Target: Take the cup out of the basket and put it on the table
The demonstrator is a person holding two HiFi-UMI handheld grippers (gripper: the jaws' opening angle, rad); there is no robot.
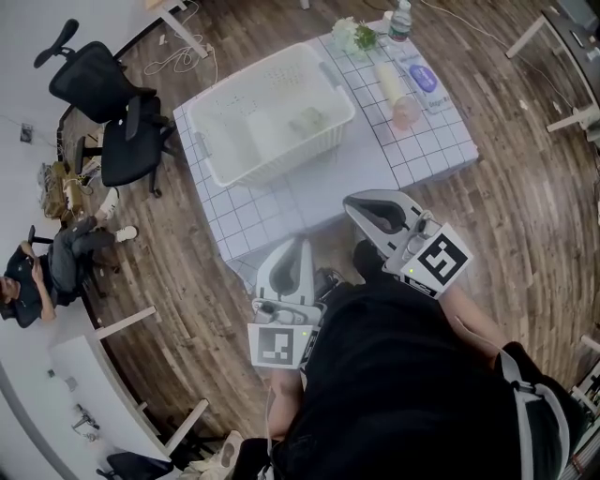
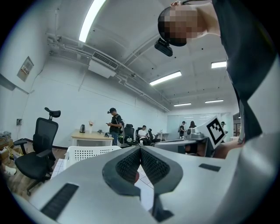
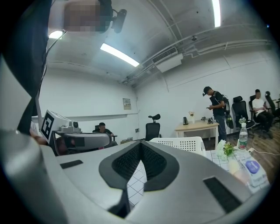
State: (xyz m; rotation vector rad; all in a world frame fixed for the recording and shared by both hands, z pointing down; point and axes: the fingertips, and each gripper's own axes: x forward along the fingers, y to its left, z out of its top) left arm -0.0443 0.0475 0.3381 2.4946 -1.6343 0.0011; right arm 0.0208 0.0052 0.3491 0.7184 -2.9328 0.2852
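The white plastic basket [image 1: 272,117] stands on the table with the white grid cloth [image 1: 309,192]. Inside it lies a small pale green cup-like thing [image 1: 309,120] among other pale items that are hard to make out. My left gripper [image 1: 298,243] is at the table's near edge, shut and empty, short of the basket. Slightly further in over the near edge, my right gripper [image 1: 352,202] is also shut and empty. The basket shows beyond the jaws in the left gripper view [image 2: 87,153] and in the right gripper view [image 3: 179,143]. The shut jaws meet in both views [image 2: 140,148] [image 3: 141,144].
On the table's far right lie a water bottle [image 1: 400,19], small flowers [image 1: 352,36], a pale tube [image 1: 396,92] and a blue-labelled pack [image 1: 424,80]. Black office chairs [image 1: 112,112] stand to the left. A person sits at lower left [image 1: 42,272]; others stand by desks in the background.
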